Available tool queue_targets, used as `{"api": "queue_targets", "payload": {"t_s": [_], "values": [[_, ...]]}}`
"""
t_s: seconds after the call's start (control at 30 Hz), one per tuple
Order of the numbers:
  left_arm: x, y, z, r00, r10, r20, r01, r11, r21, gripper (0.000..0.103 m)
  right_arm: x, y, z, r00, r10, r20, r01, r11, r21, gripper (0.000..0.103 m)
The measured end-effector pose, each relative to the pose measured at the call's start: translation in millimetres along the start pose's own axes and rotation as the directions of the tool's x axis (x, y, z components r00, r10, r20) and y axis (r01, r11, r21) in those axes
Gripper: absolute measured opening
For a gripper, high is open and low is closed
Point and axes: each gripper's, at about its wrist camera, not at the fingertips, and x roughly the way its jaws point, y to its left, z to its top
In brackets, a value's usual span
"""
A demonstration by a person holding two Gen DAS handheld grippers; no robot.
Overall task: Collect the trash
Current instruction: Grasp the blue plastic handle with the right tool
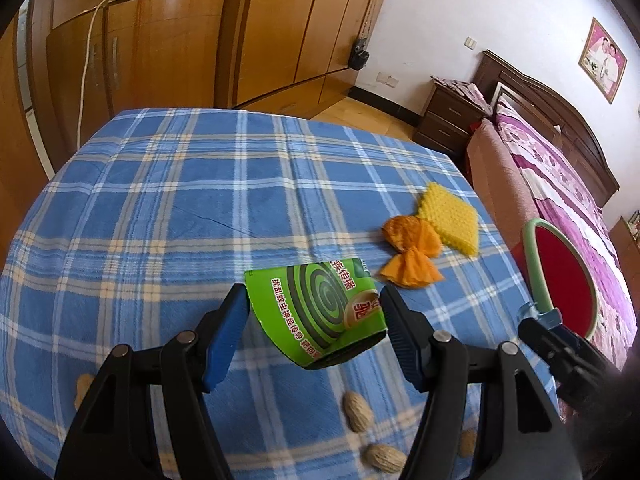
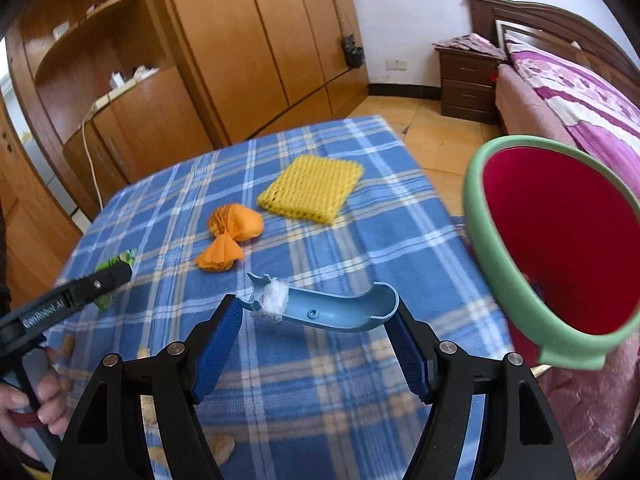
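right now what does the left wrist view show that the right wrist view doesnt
Only the left wrist view shows the green box face-on between the left gripper fingers, the framed picture on the wall, and whole peanuts on the cloth.

Only the right wrist view shows the blue plastic piece spanning the right gripper, plus a hand holding the other tool.

Both share the plaid cloth, yellow foam net, orange wrapper, and red bin with green rim.

Light: bright, even daylight; white wall (image 1: 460,8) nearly washed out.
Shadows: soft, faint on the tabletop (image 1: 180,208).
Blur: right wrist view smeared, worst at the red bin (image 2: 560,240).
Edges: fisheye bending, dark corner vignette.
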Motion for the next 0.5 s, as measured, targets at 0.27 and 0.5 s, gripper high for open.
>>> {"api": "queue_targets", "payload": {"t_s": [0.27,0.5], "values": [[-16.4,-23.4,-9.0,1.000,-0.016,0.010,0.016,0.999,0.033,0.067,-31.8,-15.8,-1.9,0.998,0.005,0.067,-0.009,0.999,0.051,0.074],[-30.3,-45.5,-14.3,0.999,-0.032,0.029,0.029,0.997,0.070,0.067,-53.4,-32.9,-5.1,0.993,-0.008,0.120,-0.003,0.996,0.090,0.074]]}}
